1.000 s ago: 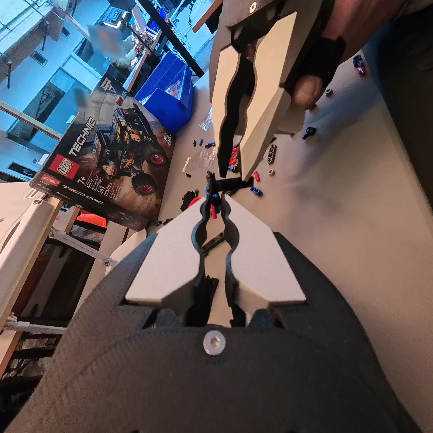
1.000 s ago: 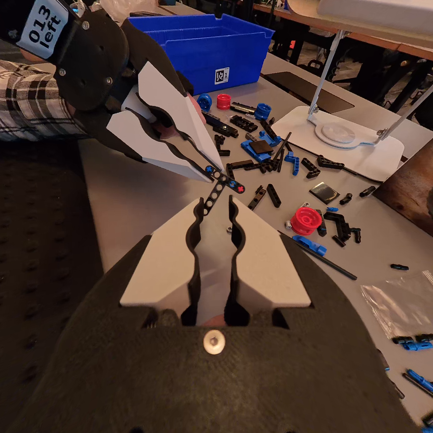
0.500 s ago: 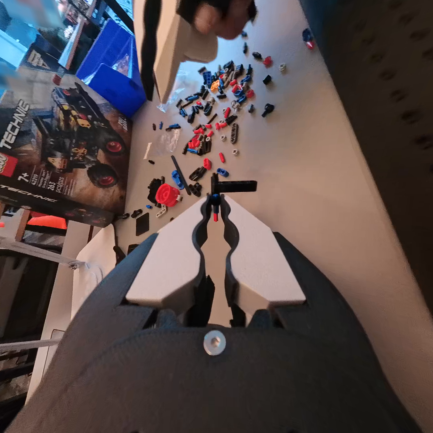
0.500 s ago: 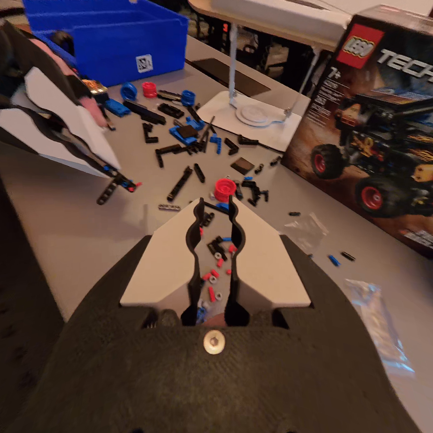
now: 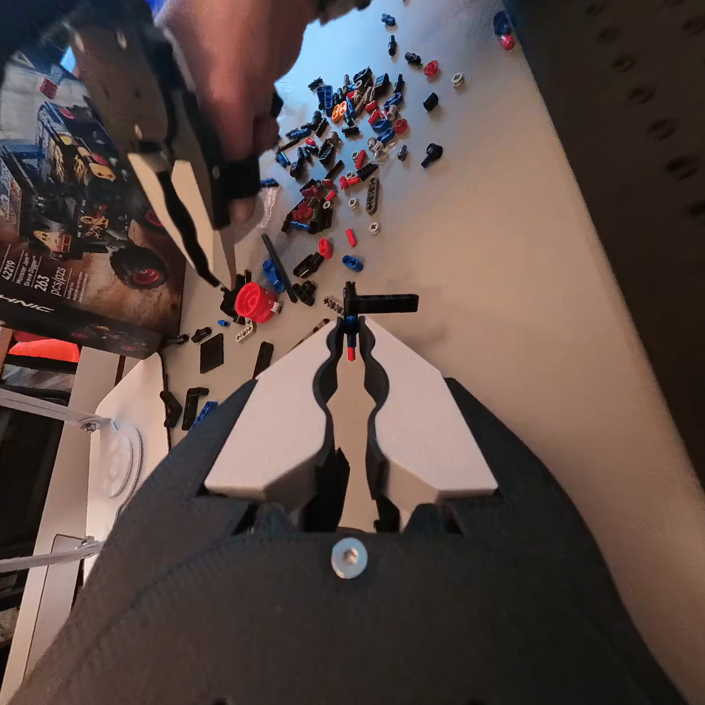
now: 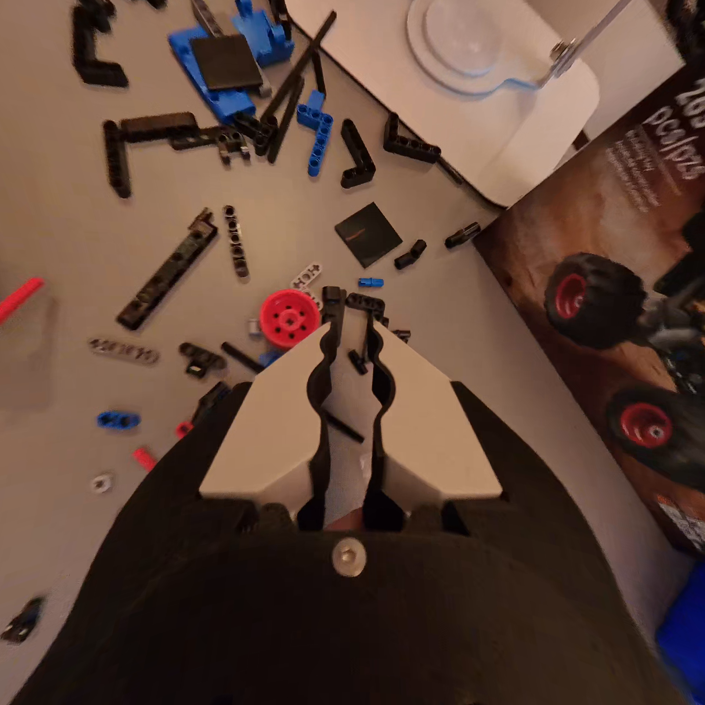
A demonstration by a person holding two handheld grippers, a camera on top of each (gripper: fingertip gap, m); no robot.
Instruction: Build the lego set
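Note:
My left gripper [image 5: 350, 326] is shut on a small assembly: a black beam [image 5: 385, 303] with a blue and a red pin, held above the table. My right gripper [image 6: 351, 330] is open, tips down at small black pieces [image 6: 366, 303] right beside a red wheel [image 6: 290, 318]. Its left finger overlaps one black piece [image 6: 333, 301]. In the left wrist view the right gripper [image 5: 223, 282] reaches down next to the red wheel [image 5: 253, 303].
The set's box [image 6: 610, 305] lies to the right of the wheel. A white stand base [image 6: 496, 114] sits behind. Black and blue beams [image 6: 318, 133] and a black tile [image 6: 368, 234] are scattered around. A pile of small pins [image 5: 343, 133] lies farther off. Across from one pair of fingers to the other is roughly 15 cm.
My right gripper left the assembly held by the left gripper, swung over the table and came down by the red wheel. The left gripper kept its hold and tilted.

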